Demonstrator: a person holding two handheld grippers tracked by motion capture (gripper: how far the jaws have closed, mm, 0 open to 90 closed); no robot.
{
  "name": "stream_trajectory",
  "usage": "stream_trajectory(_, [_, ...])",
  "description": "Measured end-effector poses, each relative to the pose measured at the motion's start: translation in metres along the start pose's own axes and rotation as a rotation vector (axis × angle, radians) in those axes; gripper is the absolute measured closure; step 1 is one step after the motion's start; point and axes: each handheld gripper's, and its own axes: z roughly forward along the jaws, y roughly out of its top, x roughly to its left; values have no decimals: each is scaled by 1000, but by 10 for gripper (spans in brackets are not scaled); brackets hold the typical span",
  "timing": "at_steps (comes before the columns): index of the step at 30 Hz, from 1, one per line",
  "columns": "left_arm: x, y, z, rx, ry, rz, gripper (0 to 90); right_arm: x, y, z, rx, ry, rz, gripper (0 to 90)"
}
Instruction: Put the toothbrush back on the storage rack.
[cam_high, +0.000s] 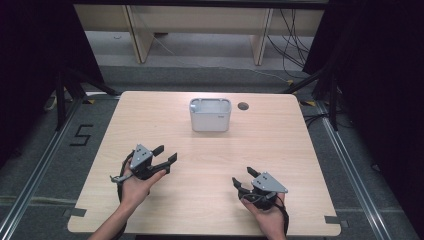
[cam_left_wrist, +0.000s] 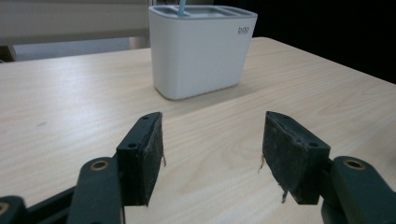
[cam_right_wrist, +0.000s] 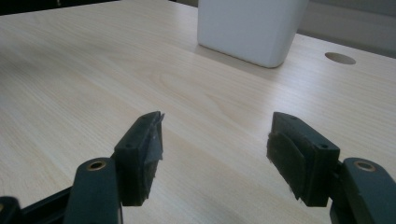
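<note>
Even, soft light from above falls on the pale surface (cam_high: 280, 150); surroundings stay dark. The white container (cam_left_wrist: 201, 51) casts a faint shadow. Gripper views look slightly soft, the near fingers (cam_left_wrist: 142, 158) blurred.

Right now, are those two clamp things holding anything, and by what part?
Nothing is held. The left hand-held gripper and the right hand-held gripper both stand open with bare table between the jaws, well short of the white holder.

Round cable hole (cam_high: 243, 106) in wooden table (cam_high: 280, 150).

Holder (cam_high: 210, 118) behind both grippers
</note>
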Motion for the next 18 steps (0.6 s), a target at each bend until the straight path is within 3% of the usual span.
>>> stream_trajectory(6, [2, -17, -11, 1, 8, -5, 376, -1, 0, 0, 6, 3, -5, 361])
stream_trajectory(7, [2, -19, -13, 5, 12, -8, 376, 1, 0, 0, 25, 18, 23, 361])
stream_trajectory(9, [2, -23, -16, -1, 17, -13, 376, 0, 0, 0, 14, 8, 3, 361])
stream_trajectory(10, [1, -25, -17, -3, 18, -8, 376, 1, 0, -1, 30, 19, 26, 361])
stream_trajectory(14, [1, -33, -20, -7, 17, 17, 376, 1, 0, 0, 25, 18, 22, 361])
stream_trajectory(18, [0, -37, -21, -28, 11, 11, 376, 1, 0, 1, 26, 21, 17, 361])
